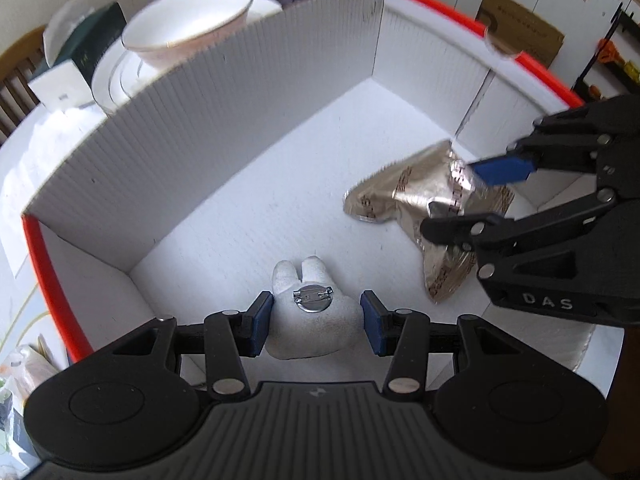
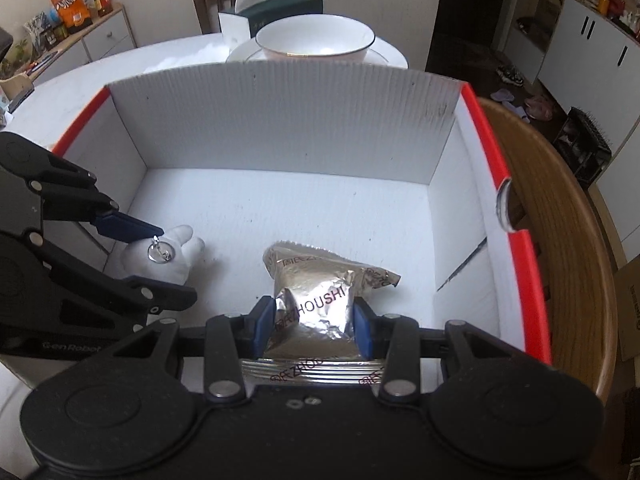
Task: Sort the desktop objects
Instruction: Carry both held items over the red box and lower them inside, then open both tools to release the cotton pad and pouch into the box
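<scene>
Left tool [image 1: 316,322] pinches a soft white plush rabbit brooch [image 1: 316,320], round metal pin-back up. Right tool [image 2: 313,326] squeezes a crinkled silver foil packet [image 2: 316,304] inside the ribbed white cardboard box with orange rim [image 2: 280,120].

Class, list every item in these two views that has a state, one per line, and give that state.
Box: open-topped, upright.
Plush badge: pin side up, in left tool, shut on it.
Foil packet: sealed, crinkled, in right tool, shut on it.
Bowl: upright, on plate.

White plush brooch [image 1: 316,320], silver foil packet [image 2: 316,304], red-rimmed white ribbed box [image 2: 280,120].
</scene>
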The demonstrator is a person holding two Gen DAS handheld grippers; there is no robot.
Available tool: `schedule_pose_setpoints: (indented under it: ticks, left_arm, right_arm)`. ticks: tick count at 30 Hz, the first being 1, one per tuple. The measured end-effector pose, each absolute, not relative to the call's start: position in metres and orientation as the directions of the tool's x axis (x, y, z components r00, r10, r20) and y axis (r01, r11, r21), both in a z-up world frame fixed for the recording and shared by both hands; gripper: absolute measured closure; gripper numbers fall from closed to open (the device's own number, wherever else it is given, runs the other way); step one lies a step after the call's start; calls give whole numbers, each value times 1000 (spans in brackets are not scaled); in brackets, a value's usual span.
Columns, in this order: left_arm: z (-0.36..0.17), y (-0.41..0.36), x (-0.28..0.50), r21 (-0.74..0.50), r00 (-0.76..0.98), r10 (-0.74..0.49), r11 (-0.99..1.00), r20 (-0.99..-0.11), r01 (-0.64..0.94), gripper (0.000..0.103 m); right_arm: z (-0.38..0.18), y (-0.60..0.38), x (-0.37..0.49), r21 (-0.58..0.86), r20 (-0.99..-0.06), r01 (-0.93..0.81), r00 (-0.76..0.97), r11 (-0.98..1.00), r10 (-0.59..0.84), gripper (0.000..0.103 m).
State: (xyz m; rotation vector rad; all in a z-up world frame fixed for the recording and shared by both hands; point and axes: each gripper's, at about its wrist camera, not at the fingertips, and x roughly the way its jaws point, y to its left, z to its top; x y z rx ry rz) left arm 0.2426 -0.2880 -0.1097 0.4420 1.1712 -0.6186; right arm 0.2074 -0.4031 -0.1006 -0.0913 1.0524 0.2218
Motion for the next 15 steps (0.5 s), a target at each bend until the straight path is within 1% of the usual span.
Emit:
schedule_pose_setpoints:
  ticks: [6, 12, 14, 15]
  left_arm:
    - [-116, -293, 244, 12, 209, -169, 751, -963, 660, 56]
    - [-113, -287, 243, -11, 212, -197, 755, -957, 655, 53]
    - [-110, -283, 243, -27, 214, -218, 758, -952, 652, 44]
    - [-108, -281, 242, -30, 221, -227, 758, -948, 652, 43]
  right_arm:
    - [-101, -402, 211, 30, -879, -229, 457, 973, 135, 62]
    - [-101, -403, 204, 20, -876, -233, 464, 972, 129, 59]
    - [-98, -404, 203, 21, -873, -232, 469, 972, 131, 57]
    - [-96, -405, 204, 20, -872, -231, 472, 973, 130, 56]
